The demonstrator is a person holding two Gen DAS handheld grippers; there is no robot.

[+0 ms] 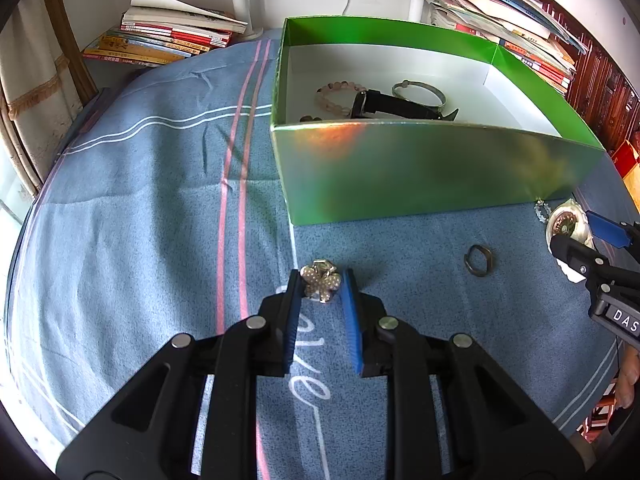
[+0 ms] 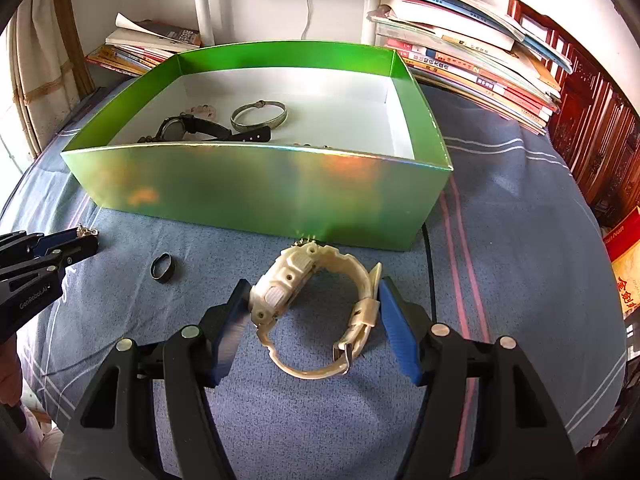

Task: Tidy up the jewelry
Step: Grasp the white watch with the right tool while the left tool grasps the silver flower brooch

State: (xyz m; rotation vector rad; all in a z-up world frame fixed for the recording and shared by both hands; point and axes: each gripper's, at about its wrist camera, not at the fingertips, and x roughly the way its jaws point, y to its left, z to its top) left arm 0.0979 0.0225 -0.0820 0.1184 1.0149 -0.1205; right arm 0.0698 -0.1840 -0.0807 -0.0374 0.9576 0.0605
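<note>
A sparkly flower-shaped brooch (image 1: 320, 282) lies on the blue cloth, and my left gripper (image 1: 322, 280) is shut on it, both blue pads against its petals. To the right, a cream plastic watch (image 2: 288, 280) stands on its side just in front of the green box (image 2: 260, 192). My right gripper (image 2: 314, 284) is shut on the watch, one pad on the case and the other on the strap. Between the two grippers a dark ring (image 1: 478, 260) lies loose on the cloth. The box holds a black watch (image 1: 392, 106), a pink bead bracelet (image 1: 336, 96) and a silver bangle (image 1: 420, 90).
A small glittery piece (image 1: 540, 208) lies by the box's near right corner, behind the cream watch. Stacks of books (image 2: 480, 68) line the table's far edge on both sides of a white lamp post (image 2: 204, 4). Carved wooden furniture (image 2: 592, 136) stands to the right.
</note>
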